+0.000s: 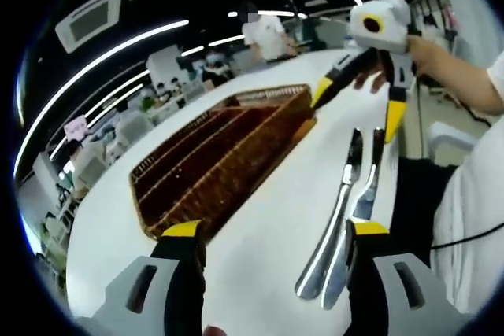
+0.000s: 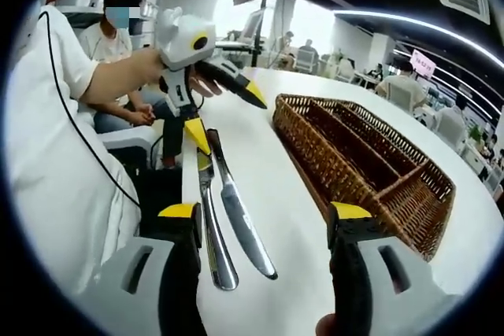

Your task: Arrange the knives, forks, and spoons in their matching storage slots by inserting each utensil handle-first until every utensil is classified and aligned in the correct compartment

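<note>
L gripper (image 1: 272, 238), seen in left gripper view: jaws rise from the bottom, spread wide, nothing between them but bare tabletop (image 1: 260, 194). Yellow tips sit just above the white surface. R jaw tip is just beside the handle ends of 2 pcs of cutlery: a knife (image 1: 329, 234) and a 2nd steel utensil (image 1: 364, 194), side by side, approx parallel, touching or nearly so. Can't tell if the 2nd is fork or spoon from here. Past the L jaw lies a wicker tray (image 1: 220, 159) w/ long dividers, slots look bare inside.

Farther out, the R gripper (image 1: 358, 104) comes in from upper right, held by a hand (image 1: 429, 53), jaws wide apart, 1 yellow tip near the tray corner, the other over the far ends of the cutlery.

R gripper (image 2: 264, 214) in right gripper view: jaws also wide open, holding nothing. Knife (image 2: 240, 222) and the other utensil (image 2: 213, 234) lie between the jaws, nearer the L one, flat on the tabletop (image 2: 291, 218). Tray (image 2: 370, 155) lies to the R, apart from the cutlery. Beyond, the L gripper (image 2: 228, 120) hangs open, lower tip touching or just over the cutlery's far ends. A person in white stands at the tabletop edge.
</note>
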`<state>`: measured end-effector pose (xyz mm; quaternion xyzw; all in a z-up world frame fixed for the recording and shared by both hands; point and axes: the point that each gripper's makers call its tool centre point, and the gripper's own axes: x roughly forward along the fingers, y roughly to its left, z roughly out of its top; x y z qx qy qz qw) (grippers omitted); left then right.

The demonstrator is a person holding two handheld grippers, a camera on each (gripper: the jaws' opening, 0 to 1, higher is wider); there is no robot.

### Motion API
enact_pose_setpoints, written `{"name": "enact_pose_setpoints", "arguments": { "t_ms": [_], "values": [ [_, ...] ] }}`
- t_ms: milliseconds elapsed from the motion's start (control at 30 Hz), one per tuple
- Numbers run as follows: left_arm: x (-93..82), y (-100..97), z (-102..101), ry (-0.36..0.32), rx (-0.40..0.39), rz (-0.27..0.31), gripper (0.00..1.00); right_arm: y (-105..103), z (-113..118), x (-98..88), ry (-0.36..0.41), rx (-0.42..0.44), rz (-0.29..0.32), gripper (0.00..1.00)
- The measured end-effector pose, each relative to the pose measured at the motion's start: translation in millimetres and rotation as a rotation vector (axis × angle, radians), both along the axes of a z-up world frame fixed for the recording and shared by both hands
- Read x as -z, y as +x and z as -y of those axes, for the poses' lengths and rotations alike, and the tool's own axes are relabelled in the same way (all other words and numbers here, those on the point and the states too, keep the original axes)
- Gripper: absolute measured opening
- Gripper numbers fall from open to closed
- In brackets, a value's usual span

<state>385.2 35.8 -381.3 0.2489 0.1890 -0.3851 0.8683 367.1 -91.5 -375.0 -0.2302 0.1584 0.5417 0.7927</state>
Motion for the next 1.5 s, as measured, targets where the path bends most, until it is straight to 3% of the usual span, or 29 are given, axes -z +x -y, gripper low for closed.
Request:
{"name": "enact_pose_setpoints", "arguments": {
  "t_ms": [233, 700, 1033, 1333, 1367, 1400, 1500],
  "values": [
    [2.0, 2.1, 0.0, 0.015, -0.003, 0.003, 0.71, 6.9, -3.6, 3.5, -0.001, 0.007, -0.007, 0.66],
    [-1.7, 9.8, 1.9, 0.025, -0.006, 0.026, 0.70, 18.7, -6.6, 21.8, -0.090, 0.007, 0.011, 0.65],
    [-2.2, 1.9, 9.2, 0.019, 0.038, 0.010, 0.70, 21.7, -6.9, 22.7, -0.091, 0.010, 0.008, 0.64],
    [0.8, 10.2, 8.1, 0.037, 0.031, 0.011, 0.70, 23.0, -6.7, 22.1, -0.088, 0.017, 0.010, 0.64],
    [3.8, 11.1, 6.3, 0.064, 0.031, 0.013, 0.70, 23.3, -6.8, 22.1, -0.087, 0.017, 0.009, 0.64],
    [3.0, 11.9, 9.0, 0.037, 0.024, 0.008, 0.70, 23.6, -6.8, 22.0, -0.086, 0.018, 0.008, 0.64],
    [3.9, 15.2, 7.7, 0.042, 0.026, 0.008, 0.69, 25.1, -6.4, 21.3, -0.085, 0.024, 0.012, 0.63]
  ]
}}
